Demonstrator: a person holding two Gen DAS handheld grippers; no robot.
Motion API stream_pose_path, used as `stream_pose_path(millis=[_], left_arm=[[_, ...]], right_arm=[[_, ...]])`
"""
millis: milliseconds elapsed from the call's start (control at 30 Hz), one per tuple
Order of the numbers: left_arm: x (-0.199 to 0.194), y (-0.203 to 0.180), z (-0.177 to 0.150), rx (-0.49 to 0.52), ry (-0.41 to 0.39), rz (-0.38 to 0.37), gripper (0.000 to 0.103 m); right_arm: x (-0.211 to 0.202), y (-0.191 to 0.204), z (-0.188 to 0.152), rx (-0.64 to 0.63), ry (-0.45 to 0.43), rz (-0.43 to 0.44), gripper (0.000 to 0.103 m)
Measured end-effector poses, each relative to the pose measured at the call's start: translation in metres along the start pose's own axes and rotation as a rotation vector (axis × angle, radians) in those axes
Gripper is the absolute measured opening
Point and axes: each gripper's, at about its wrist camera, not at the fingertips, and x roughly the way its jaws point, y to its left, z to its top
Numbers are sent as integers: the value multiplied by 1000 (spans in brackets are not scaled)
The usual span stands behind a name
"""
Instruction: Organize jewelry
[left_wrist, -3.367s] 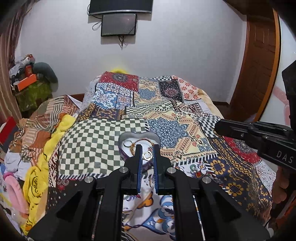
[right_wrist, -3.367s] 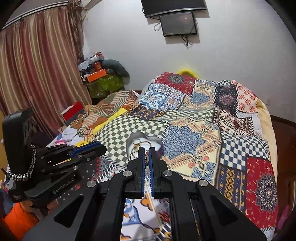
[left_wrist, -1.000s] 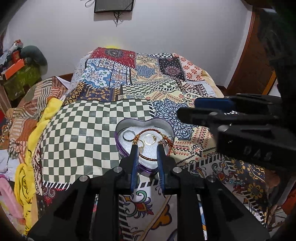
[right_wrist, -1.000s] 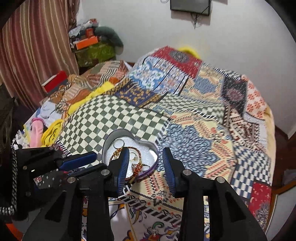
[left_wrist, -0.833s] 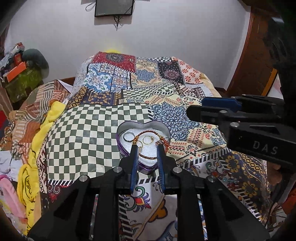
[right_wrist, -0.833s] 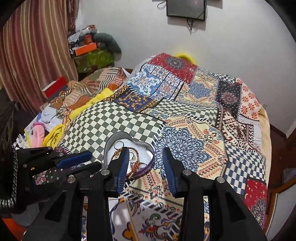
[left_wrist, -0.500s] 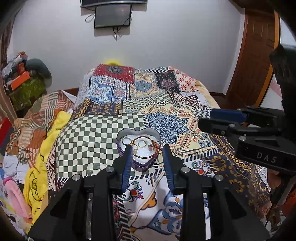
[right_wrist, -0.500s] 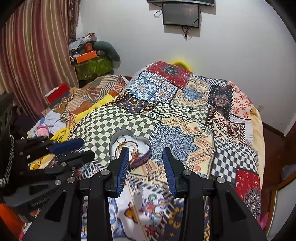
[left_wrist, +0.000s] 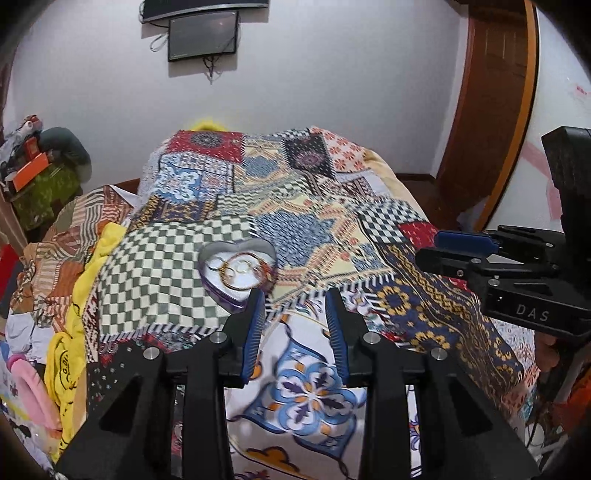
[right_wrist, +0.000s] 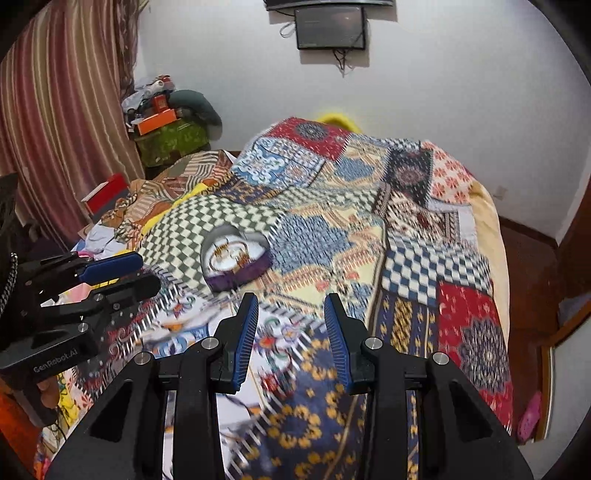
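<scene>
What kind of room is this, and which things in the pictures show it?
Most likely a home bedroom. A bed under a colourful patchwork quilt fills the view, striped red curtains hang on one side, and a small dark screen is mounted on the white wall. A heart-shaped tin of jewelry sits on the quilt.

Bed (left_wrist: 369, 177) covered by multicoloured patchwork quilt (left_wrist: 303, 229), checks and florals. Purple heart-shaped tin (left_wrist: 236, 267) sits on the quilt's green-and-cream checked patch, lidless, holding rings and a beaded bracelet. Yellow cloth (left_wrist: 79, 295) bunched along quilt's left edge.
</scene>
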Motion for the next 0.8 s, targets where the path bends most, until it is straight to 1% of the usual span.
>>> stream_pose_path(millis=[100, 167, 300, 467, 633, 733, 800], left_arm=[[9, -10, -6, 15, 28, -16, 33], [16, -14, -10, 18, 49, -28, 33], [32, -19, -21, 5, 94, -50, 33], [50, -20, -36, -21, 146, -63, 33], [56, -18, -47, -25, 169, -54, 33], [55, -15, -49, -35, 166, -58, 33], [53, -14, -50, -41, 163, -60, 33]], right_arm=[[-3, -10, -11, 39, 11, 13, 34], [-2, -16, -20, 54, 22, 3, 34], [1, -19, -33, 57, 52, -8, 34], [12, -16, -44, 44, 93, 17, 34], [28, -6, -47, 20, 128, 54, 34], [40, 3, -48, -6, 152, 71, 34], [48, 8, -50, -27, 172, 67, 34]])
